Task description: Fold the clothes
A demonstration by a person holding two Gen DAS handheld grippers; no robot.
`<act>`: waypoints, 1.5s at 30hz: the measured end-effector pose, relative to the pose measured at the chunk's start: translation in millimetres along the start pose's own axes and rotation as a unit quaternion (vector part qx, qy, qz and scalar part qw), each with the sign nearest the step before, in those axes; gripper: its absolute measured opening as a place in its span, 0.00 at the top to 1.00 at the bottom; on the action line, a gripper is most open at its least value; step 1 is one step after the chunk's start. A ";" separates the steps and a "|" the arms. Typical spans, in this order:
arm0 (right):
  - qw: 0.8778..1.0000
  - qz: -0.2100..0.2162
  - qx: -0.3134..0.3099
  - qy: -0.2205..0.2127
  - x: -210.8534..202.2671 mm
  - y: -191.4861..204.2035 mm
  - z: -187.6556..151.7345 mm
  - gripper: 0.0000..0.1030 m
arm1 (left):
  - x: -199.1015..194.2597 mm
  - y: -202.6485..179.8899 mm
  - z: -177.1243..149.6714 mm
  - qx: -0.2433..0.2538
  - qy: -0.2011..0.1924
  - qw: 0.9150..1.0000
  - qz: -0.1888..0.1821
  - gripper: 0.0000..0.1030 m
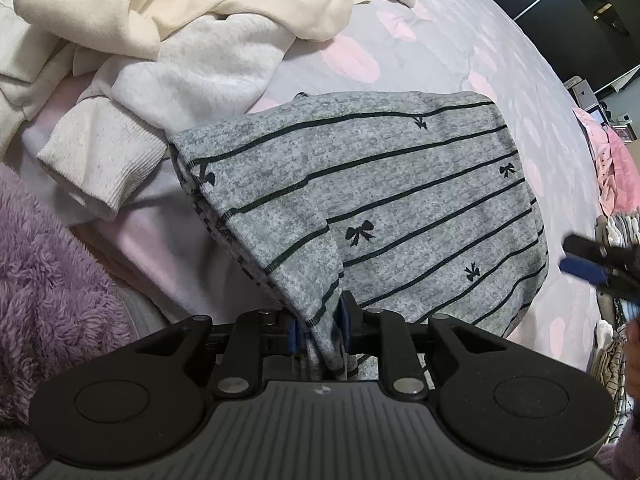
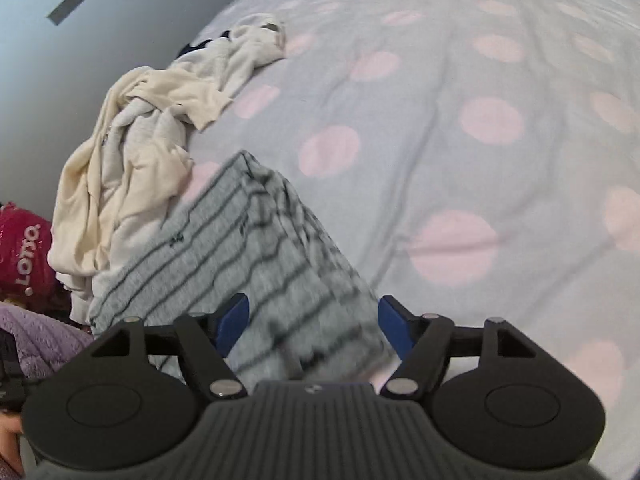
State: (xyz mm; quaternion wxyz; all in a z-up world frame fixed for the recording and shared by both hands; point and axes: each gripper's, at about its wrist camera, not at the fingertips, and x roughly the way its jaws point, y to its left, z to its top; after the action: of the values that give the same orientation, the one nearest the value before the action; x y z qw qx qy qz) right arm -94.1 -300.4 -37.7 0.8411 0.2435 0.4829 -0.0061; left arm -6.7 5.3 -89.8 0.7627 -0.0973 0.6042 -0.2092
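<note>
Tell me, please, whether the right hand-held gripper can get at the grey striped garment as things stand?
Probably yes: the right hand-held gripper is open, the grey striped garment lies between its fingers with nothing over it, though the left hand-held gripper already clamps one edge.

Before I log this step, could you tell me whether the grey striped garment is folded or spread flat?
Folded: the grey striped garment shows a layer doubled over itself, its edge pinched in the left gripper.

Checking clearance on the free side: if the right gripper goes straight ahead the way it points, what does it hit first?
Most likely the grey striped garment: it lies between the open fingers of the right gripper and stretches ahead. Height above the cloth is unclear.
</note>
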 end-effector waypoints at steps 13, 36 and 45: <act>0.995 0.025 -0.037 0.094 88.4 -6.1 39.0 0.27 | 4.4 8.4 5.1 -0.009 0.013 1.000 -0.001 0.81; 0.997 0.039 -0.045 0.041 49.6 25.2 19.7 0.72 | -25.2 0.4 -0.5 0.004 -0.025 1.000 0.009 0.85; 0.998 0.050 -0.009 -0.033 -25.2 20.5 -6.1 0.73 | -61.1 -37.8 7.4 0.076 -0.082 0.993 -0.023 0.87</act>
State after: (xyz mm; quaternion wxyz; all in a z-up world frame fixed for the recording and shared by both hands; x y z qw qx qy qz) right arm -107.4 -285.5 -11.4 0.8578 0.2600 0.4421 0.0323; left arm -18.3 -2.6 -18.9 0.8095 -0.0698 0.5198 -0.2638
